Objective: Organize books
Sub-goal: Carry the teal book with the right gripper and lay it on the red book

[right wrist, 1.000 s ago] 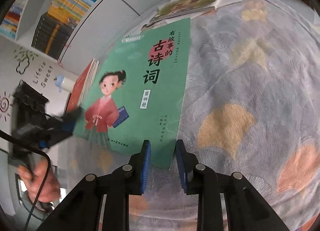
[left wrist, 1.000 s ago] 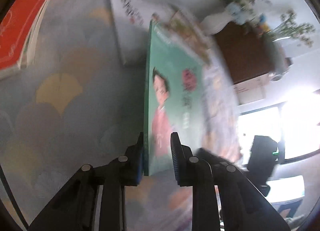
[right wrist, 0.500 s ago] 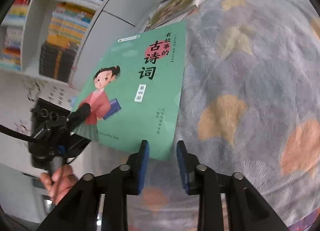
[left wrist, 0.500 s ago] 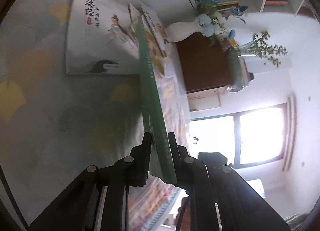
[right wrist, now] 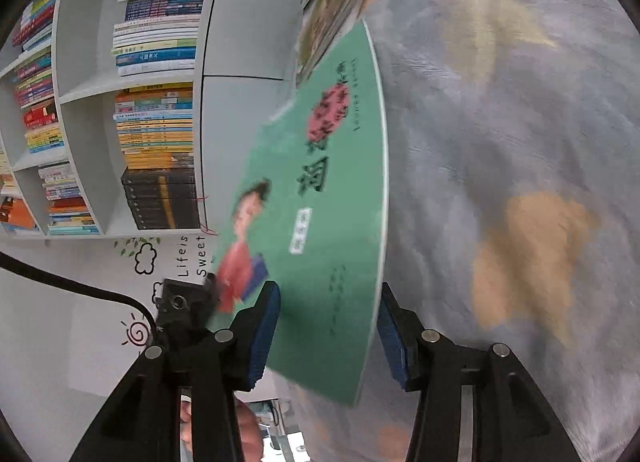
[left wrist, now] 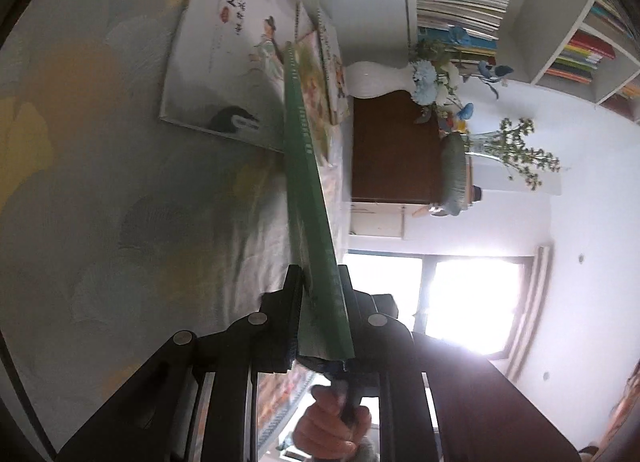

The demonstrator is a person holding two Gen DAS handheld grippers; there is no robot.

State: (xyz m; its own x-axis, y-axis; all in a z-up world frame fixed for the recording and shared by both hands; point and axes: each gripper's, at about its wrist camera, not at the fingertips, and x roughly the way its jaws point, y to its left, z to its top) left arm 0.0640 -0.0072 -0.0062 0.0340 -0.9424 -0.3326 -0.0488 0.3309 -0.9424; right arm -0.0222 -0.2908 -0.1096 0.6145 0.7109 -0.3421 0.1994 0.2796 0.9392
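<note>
Green book (left wrist: 308, 197) edge-on in left wrist view, cover (right wrist: 320, 229) facing the right.

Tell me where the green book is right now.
The green book is lifted edge-on over the patterned cloth, clamped in the left gripper, its cover between the right gripper's open jaws.

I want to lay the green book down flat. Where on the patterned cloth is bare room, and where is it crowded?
Bare cloth lies right of the green book in the right wrist view. The left view shows more bare cloth left of the white picture book. It is crowded at the far edge, where the white book and the thin books lie close together.
</note>
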